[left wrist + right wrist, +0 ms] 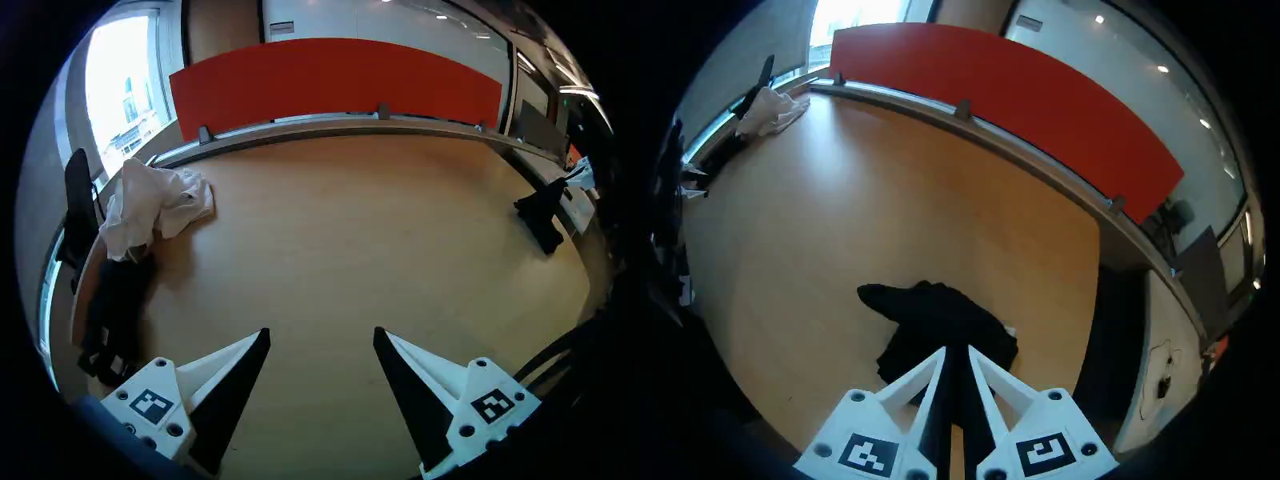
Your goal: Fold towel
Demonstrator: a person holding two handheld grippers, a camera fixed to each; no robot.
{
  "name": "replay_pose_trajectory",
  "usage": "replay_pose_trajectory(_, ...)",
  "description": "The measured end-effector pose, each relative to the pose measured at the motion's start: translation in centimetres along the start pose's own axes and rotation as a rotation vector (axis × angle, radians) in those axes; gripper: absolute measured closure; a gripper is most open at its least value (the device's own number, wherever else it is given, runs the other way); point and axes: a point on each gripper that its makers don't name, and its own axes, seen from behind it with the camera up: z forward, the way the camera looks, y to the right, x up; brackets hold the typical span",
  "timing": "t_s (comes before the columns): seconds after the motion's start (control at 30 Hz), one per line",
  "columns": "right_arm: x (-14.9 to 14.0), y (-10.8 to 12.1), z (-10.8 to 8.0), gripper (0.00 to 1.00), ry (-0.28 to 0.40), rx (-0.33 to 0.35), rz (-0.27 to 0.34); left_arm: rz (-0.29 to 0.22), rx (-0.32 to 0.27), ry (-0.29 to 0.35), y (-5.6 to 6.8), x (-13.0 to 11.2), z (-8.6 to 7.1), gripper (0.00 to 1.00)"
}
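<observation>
Black towel (938, 318), pinched in right tool (958, 358)

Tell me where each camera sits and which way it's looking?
Left gripper view: rides the left gripper, low over the table, facing the red divider; its own open fingers show.
Right gripper view: rides the right gripper, looking down along the table; its own fingers pinch the black towel.
Both share the table, red divider, white towel and black towel.
</observation>
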Motion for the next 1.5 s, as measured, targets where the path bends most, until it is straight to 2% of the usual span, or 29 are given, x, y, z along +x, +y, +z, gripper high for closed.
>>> replay_pose_trajectory(0.27,-1.5,-0.1,0.0,0.96,-0.022,-0.007,-0.001,0.005,0.002,-0.001,-0.2,-0.1,-0.2,0.04)
replay_pose_trajectory(0.67,-8.4,1.3,0.1,0.96,-0.128,-0.042,0.057,0.027,0.0,-0.009,-0.4,-0.1,-0.3,0.04)
replay_pose_trajectory(0.83,-10.4,1.5,0.4,0.96,-0.165,-0.048,0.06,0.032,-0.001,-0.011,-0.3,-0.2,-0.3,0.04)
replay_pose_trajectory(1.07,-13.2,1.8,1.5,0.96,-0.23,-0.061,0.076,0.036,0.006,-0.017,-0.5,-0.3,-0.5,0.04)
replay_pose_trajectory(1.5,-16.1,0.7,4.0,0.96,-0.285,-0.046,0.137,0.047,0.024,-0.031,-0.6,-0.5,-0.5,0.04)
